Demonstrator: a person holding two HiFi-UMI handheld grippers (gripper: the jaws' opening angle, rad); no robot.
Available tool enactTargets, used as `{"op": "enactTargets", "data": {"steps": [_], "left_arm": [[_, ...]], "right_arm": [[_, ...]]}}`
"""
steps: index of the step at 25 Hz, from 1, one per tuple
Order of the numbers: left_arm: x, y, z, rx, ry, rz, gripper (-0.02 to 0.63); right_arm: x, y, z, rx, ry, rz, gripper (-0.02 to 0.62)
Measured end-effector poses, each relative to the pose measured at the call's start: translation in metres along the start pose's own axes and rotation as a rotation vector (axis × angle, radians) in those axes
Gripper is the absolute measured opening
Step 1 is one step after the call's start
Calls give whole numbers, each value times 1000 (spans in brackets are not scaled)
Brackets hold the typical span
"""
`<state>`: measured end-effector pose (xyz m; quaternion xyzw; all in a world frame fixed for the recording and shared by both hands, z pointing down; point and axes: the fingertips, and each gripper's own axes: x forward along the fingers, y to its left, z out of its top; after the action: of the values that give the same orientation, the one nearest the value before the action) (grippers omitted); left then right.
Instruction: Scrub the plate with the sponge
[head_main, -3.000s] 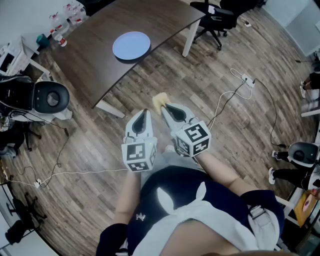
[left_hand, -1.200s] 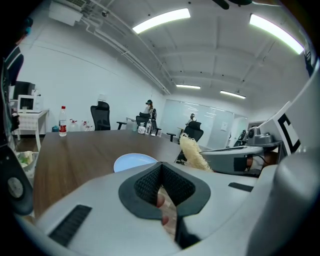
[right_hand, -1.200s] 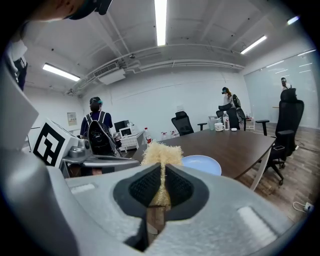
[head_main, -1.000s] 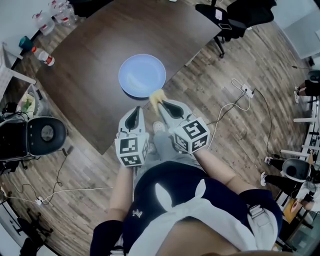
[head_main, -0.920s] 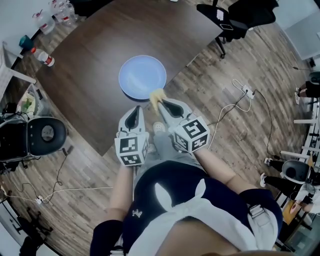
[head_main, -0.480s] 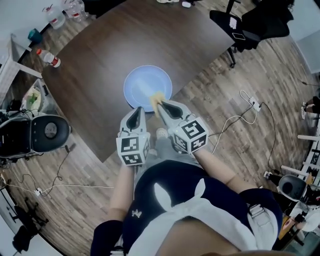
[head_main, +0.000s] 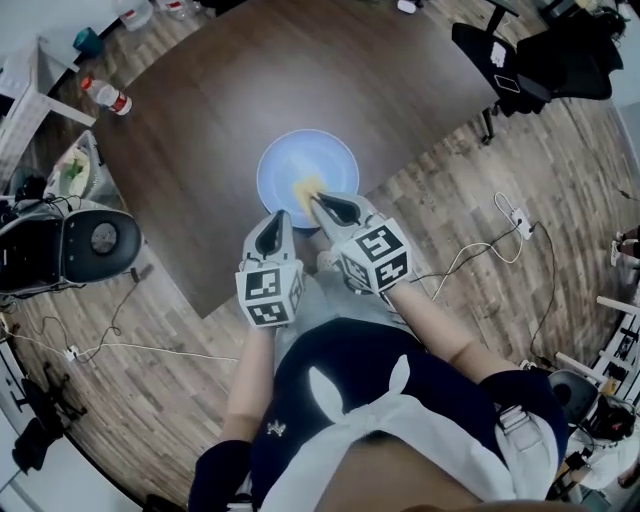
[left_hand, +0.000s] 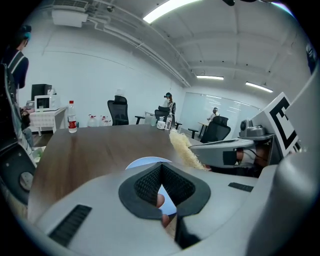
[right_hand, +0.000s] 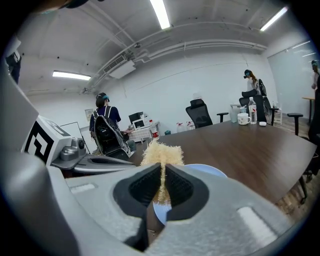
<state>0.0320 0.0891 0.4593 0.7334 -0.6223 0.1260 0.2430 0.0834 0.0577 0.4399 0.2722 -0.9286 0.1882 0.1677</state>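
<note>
A light blue plate (head_main: 308, 160) lies on the dark brown table (head_main: 220, 120), close to its near edge. My right gripper (head_main: 316, 201) is shut on a yellow sponge (head_main: 305, 187), which hangs over the plate's near part. In the right gripper view the sponge (right_hand: 161, 152) sticks up between the pads, with the plate (right_hand: 206, 171) beyond. My left gripper (head_main: 276, 216) sits beside it to the left, over the plate's near rim, shut and empty. In the left gripper view (left_hand: 161, 172) the plate (left_hand: 144, 163) and the sponge (left_hand: 184, 149) lie just ahead.
A water bottle (head_main: 105, 97) stands at the table's far left. A black round machine (head_main: 85, 243) sits on the floor to the left, and cables (head_main: 470, 255) trail to the right. A black office chair (head_main: 520, 60) stands at the far right corner.
The view has closed in on the table. The plate, once far ahead, now lies right under the gripper tips, and the sponge has come over its near part.
</note>
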Motion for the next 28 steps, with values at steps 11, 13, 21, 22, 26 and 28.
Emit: {"op": "enactTargets", "data": {"steps": [11, 13, 21, 22, 26, 28], "left_arm": [[47, 55, -21, -11, 125, -12, 4], [54, 64, -26, -8, 158, -23, 3], [84, 97, -48, -43, 293, -31, 4], [86, 99, -50, -57, 301, -45, 5], [92, 108, -62, -84, 340, -62, 3], [95, 114, -64, -85, 358, -55, 4]], "right_arm": [[69, -14, -6, -6, 86, -18, 23], [80, -16, -8, -2, 109, -18, 23], [124, -30, -15, -5, 184, -24, 23], [129, -31, -17, -8, 193, -26, 23], [144, -33, -25, -15, 216, -27, 23], [151, -34, -27, -18, 228, -27, 23]]}}
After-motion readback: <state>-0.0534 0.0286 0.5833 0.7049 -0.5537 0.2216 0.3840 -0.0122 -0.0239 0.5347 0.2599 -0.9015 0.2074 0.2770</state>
